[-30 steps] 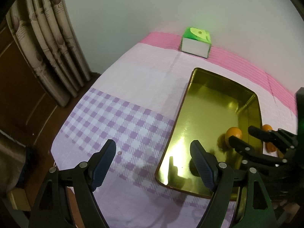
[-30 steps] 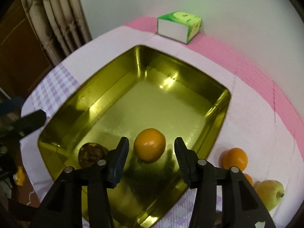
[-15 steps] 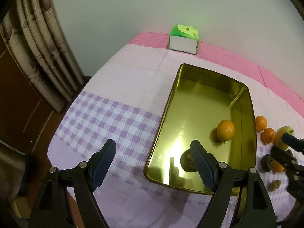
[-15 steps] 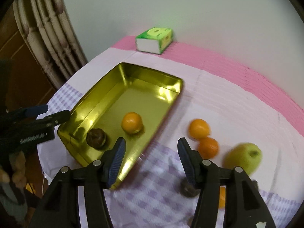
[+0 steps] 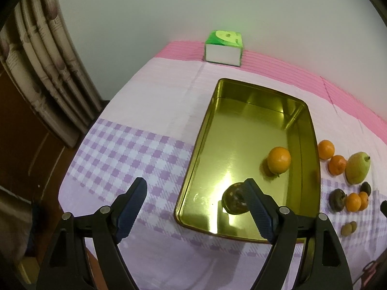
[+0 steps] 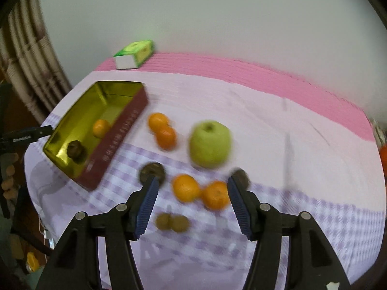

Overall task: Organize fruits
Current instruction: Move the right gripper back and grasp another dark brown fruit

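A gold tin tray (image 5: 244, 101) (image 6: 72, 118) holds one orange (image 5: 279, 159) (image 6: 100, 128) and a dark brown fruit (image 5: 233, 199) (image 6: 75, 149). To its right on the cloth lie two oranges (image 6: 162, 128), a green apple (image 6: 210, 143), two more oranges (image 6: 200, 191), two dark fruits (image 6: 152, 172) and two small brown-green fruits (image 6: 172, 222). My right gripper (image 6: 192, 204) is open and empty above the near pair of oranges. My left gripper (image 5: 193, 207) is open and empty over the tray's near left edge.
A green and white tissue box (image 5: 223, 48) (image 6: 134, 54) stands at the back by the wall. A curtain (image 5: 41, 72) hangs at the left. The table's left edge (image 5: 72, 169) drops off to a dark floor.
My right gripper has drawn back from the tray and swung right, over the loose fruit; the orange stays in the tray. My left gripper has shifted slightly, still open.
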